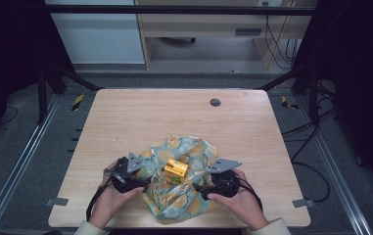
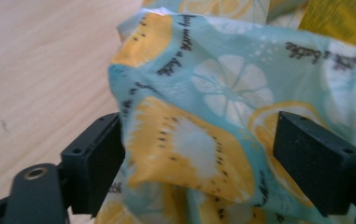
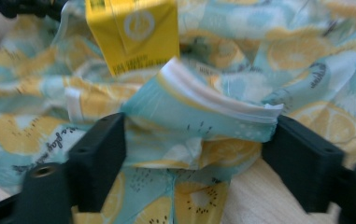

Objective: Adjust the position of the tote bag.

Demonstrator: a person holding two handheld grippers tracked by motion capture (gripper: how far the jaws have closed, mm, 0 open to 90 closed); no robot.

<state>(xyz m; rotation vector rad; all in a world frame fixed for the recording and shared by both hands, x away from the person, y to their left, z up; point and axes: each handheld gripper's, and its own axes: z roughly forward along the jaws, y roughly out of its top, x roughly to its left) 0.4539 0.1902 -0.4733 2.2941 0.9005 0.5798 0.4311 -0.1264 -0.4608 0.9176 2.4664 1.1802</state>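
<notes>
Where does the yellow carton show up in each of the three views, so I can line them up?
High view: the yellow carton stands on the fruit-print cloth, between the two hand-held grippers.
Left gripper view: one yellow corner at the top right, behind a raised fold of cloth.
Right gripper view: top centre, just beyond the cloth's white hem.
Shared landmark: the fruit-print cloth.

Both forearms enter from the bottom of the high view, pale sleeve cuffs at the edge. Left hand wraps the left gripper, which points right and inward. Right hand wraps the right gripper, which points left and inward. The two face each other, near but apart. In each gripper view the black fingers stand wide apart, unclosed. Grey plates sit on top of both.
</notes>
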